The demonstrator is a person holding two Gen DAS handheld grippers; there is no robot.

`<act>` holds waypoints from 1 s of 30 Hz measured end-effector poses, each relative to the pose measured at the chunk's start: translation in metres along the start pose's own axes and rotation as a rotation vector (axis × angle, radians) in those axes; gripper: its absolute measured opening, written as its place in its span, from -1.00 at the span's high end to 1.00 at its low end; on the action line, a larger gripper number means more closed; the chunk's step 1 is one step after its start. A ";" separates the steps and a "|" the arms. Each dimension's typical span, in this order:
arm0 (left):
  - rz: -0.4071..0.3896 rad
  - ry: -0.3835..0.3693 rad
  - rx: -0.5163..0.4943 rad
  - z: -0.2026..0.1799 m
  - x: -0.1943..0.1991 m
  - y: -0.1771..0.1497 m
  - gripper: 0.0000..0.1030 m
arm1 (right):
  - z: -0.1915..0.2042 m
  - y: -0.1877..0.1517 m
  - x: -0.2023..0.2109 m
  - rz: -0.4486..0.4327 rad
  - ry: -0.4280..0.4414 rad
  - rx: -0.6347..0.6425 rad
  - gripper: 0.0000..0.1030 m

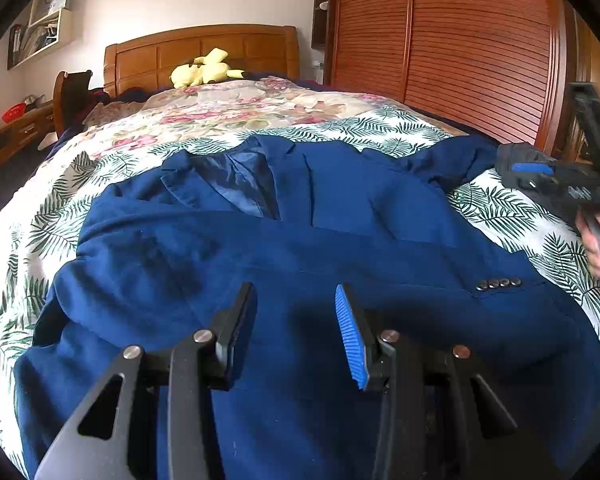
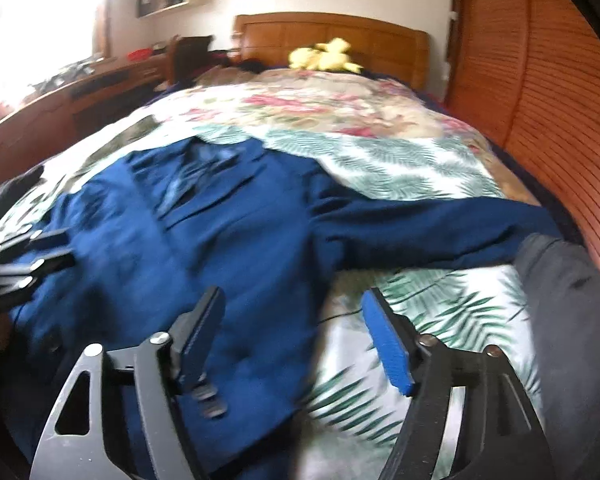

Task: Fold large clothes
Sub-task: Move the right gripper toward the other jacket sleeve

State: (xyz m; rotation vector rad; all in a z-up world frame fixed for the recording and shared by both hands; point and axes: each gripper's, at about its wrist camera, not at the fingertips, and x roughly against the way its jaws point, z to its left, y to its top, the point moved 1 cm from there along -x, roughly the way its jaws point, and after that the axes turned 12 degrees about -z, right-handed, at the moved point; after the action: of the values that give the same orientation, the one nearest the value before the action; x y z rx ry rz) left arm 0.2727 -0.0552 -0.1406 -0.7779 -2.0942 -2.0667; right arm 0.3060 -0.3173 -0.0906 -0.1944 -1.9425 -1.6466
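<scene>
Behind the blazer (image 1: 300, 248) stood a wooden headboard (image 1: 200, 50) with a yellow plush toy (image 1: 206, 70) in front of it, and a slatted wardrobe (image 1: 460, 40) ran along the blazer's right side. Under the blazer lay a leaf-print sheet (image 1: 500, 208), which covered the near half of the bed, with a floral quilt (image 1: 240, 108) beyond it. The blazer lay face up on that sheet, collar toward the headboard. My left gripper (image 1: 296, 312) hung over the blazer's lower front with its jaws partly apart and no cloth between them. My right gripper (image 2: 292, 320) stood above the blazer's right edge, jaws wide and holding nothing. One sleeve, with a row of buttons (image 1: 498, 283) at the cuff, lay across the body, so I judged one sleeve fold done. The other sleeve (image 2: 440, 232) stretched out sideways from the blazer toward the wardrobe, unfolded. I reckoned that sleeve had to come in next, and after it the body had to be halved. A dark cloth (image 2: 572, 320) lay right of the blazer, near the loose sleeve's end, and could catch. The right view was blurred.
</scene>
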 end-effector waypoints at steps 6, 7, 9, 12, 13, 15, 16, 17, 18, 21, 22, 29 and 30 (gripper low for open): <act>0.003 0.002 -0.003 -0.001 0.000 0.000 0.23 | -0.058 0.006 -0.036 0.066 -0.083 -0.102 -0.44; 0.004 0.004 -0.005 -0.001 0.000 0.000 0.23 | -0.064 0.005 -0.039 0.069 -0.093 -0.114 -0.44; 0.005 0.005 -0.011 -0.002 0.000 0.000 0.23 | -0.076 0.005 -0.049 0.081 -0.110 -0.142 -0.44; 0.006 0.004 -0.011 -0.002 0.000 0.001 0.23 | -0.093 0.001 -0.064 0.101 -0.131 -0.187 -0.44; 0.006 0.004 -0.010 -0.002 0.000 0.000 0.23 | -0.098 0.000 -0.070 0.108 -0.136 -0.205 -0.44; 0.006 0.004 -0.010 -0.002 0.000 0.001 0.23 | -0.108 -0.002 -0.081 0.127 -0.140 -0.245 -0.44; 0.006 0.004 -0.011 -0.002 0.000 0.001 0.23 | -0.114 -0.003 -0.086 0.135 -0.150 -0.269 -0.44; 0.006 0.004 -0.011 -0.002 0.000 0.001 0.23 | -0.118 -0.004 -0.090 0.142 -0.158 -0.286 -0.44; 0.007 0.003 -0.010 -0.002 0.000 0.001 0.23 | -0.124 -0.006 -0.094 0.149 -0.168 -0.306 -0.44; 0.008 0.000 -0.012 -0.002 0.000 0.001 0.23 | -0.137 -0.010 -0.102 0.165 -0.184 -0.364 -0.44; 0.009 -0.001 -0.012 -0.002 0.000 0.001 0.23 | -0.141 -0.011 -0.105 0.172 -0.186 -0.388 -0.44; 0.011 -0.004 -0.014 -0.003 -0.001 0.001 0.23 | -0.164 -0.012 -0.125 0.173 -0.193 -0.500 -0.44; 0.012 -0.005 -0.014 -0.003 -0.001 0.001 0.23 | -0.167 -0.010 -0.128 0.170 -0.198 -0.508 -0.44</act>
State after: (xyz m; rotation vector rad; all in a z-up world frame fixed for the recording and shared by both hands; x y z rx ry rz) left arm 0.2730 -0.0580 -0.1403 -0.7968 -2.0746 -2.0778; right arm 0.4615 -0.4442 -0.1533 -0.7217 -1.5483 -2.0338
